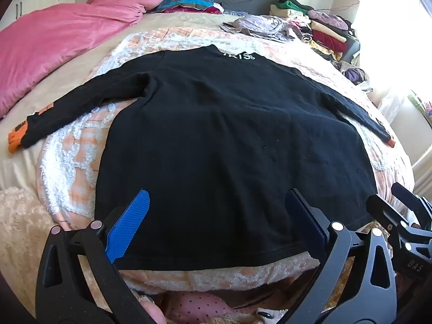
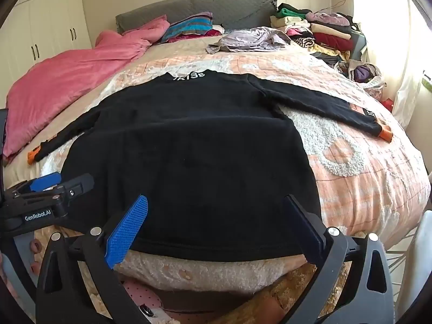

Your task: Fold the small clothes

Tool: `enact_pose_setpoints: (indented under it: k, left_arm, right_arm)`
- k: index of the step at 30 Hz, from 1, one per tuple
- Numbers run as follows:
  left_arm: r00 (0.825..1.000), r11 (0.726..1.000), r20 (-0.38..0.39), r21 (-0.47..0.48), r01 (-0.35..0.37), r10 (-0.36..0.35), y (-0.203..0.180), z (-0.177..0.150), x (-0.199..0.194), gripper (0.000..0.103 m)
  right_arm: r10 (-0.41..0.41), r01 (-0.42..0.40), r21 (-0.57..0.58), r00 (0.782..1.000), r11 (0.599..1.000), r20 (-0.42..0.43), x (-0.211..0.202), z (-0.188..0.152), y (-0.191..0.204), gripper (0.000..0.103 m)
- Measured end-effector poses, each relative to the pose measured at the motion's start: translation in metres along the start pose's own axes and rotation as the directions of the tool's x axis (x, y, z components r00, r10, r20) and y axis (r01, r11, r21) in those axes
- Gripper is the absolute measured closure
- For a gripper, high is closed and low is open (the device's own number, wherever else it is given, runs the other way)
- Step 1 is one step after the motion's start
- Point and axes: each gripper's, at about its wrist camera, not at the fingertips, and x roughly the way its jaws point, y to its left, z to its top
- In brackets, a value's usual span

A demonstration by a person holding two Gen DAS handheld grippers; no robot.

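Observation:
A small black long-sleeved top point(image 1: 216, 135) point(image 2: 189, 145) lies spread flat on the bed, white lettering at its far collar and orange cuffs point(image 1: 13, 140) point(image 2: 384, 134) at the ends of both outstretched sleeves. My left gripper point(image 1: 218, 197) hovers above the near hem, jaws wide open, nothing between the blue pads point(image 1: 129, 226). My right gripper point(image 2: 216, 202) hangs open over the hem further right, also empty. Each gripper shows in the other's view: the right gripper point(image 1: 399, 210) at the right edge, the left gripper point(image 2: 62, 185) at the left edge.
The bed carries a peach and white tufted bedspread point(image 2: 364, 178). A pink duvet point(image 1: 62, 43) lies bunched at the far left. A pile of mixed clothes point(image 2: 318, 32) and a crumpled lilac garment point(image 2: 248, 39) sit at the far right near the grey headboard point(image 2: 194, 6).

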Motion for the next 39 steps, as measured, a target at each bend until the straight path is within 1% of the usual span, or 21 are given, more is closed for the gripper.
enact_pose_setpoints:
  k: [5, 6, 12, 13, 16, 39]
  left_arm:
    - [1.000, 1.000, 0.011, 0.009, -0.011, 0.011, -0.001, 0.000, -0.001, 0.008]
    - [1.000, 1.000, 0.010, 0.007, -0.011, 0.011, -0.001, 0.000, -0.001, 0.008]
    - [1.000, 1.000, 0.011, -0.001, -0.013, 0.013, -0.003, -0.001, -0.005, 0.008]
    - [1.000, 1.000, 0.006, 0.005, -0.007, 0.007, 0.001, 0.003, 0.001, 0.008]
    - [1.000, 1.000, 0.005, 0.007, -0.009, 0.009, 0.001, 0.003, 0.003, 0.008]
    - [1.000, 1.000, 0.003, 0.003, -0.015, 0.015, 0.004, 0.002, 0.005, 0.008]
  right_arm:
    - [0.000, 0.000, 0.003, 1.000, 1.000, 0.003, 0.000, 0.003, 0.000, 0.004]
    - [-0.003, 0.003, -0.007, 1.000, 1.000, 0.000, -0.001, -0.001, 0.002, 0.004]
    - [-0.001, 0.001, 0.001, 1.000, 1.000, 0.002, -0.001, 0.000, 0.004, 0.004]
    - [0.003, -0.003, 0.005, 1.000, 1.000, 0.003, -0.002, 0.001, 0.001, 0.004]
    - [-0.001, 0.001, 0.003, 1.000, 1.000, 0.003, -0.002, 0.001, 0.001, 0.004]
    - [-0.009, 0.009, -0.006, 1.000, 1.000, 0.010, -0.004, 0.001, 0.003, 0.004]
